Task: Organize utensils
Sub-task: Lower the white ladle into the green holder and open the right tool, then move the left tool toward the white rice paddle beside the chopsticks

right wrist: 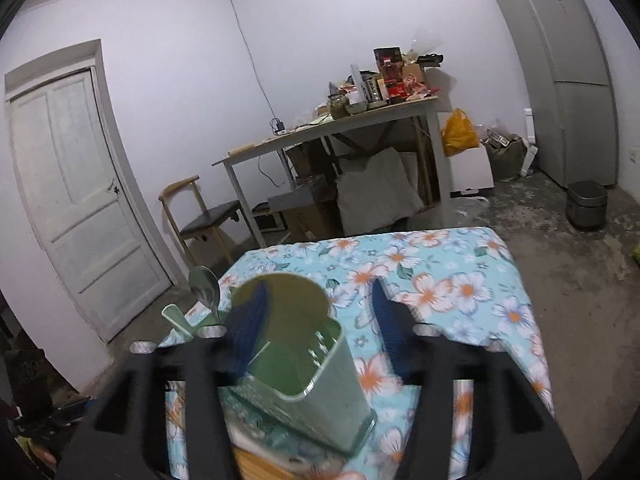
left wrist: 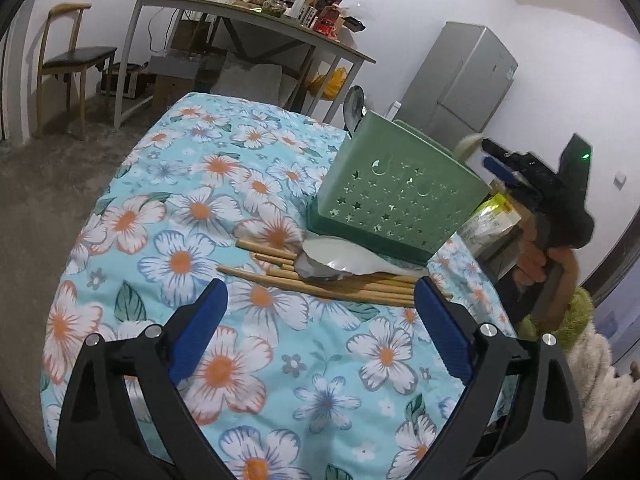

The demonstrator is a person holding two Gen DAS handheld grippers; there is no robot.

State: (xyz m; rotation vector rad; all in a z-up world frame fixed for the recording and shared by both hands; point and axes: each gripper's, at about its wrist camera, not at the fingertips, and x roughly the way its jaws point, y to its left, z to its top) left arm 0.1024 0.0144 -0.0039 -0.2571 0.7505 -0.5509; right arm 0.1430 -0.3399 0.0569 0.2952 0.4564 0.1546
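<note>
A green utensil holder (left wrist: 396, 192) with star-shaped holes stands on the floral tablecloth (left wrist: 224, 240). A metal spoon (left wrist: 354, 106) sticks up from its far side. Several wooden chopsticks (left wrist: 320, 280) lie in front of it with a white ceramic spoon (left wrist: 340, 260) across them. My left gripper (left wrist: 320, 320) is open and empty, just short of the chopsticks. My right gripper (right wrist: 316, 320) is open above the holder (right wrist: 304, 364); a blurred wooden utensil end (right wrist: 280, 296) is over the holder's mouth. The right gripper also shows in the left wrist view (left wrist: 504, 160).
A snack bag (left wrist: 488, 220) sits right of the holder at the table edge. Beyond the table stand a cluttered desk (right wrist: 332, 128), a chair (right wrist: 204, 216), a grey fridge (right wrist: 560, 76), a door (right wrist: 76, 200) and a bin (right wrist: 586, 204).
</note>
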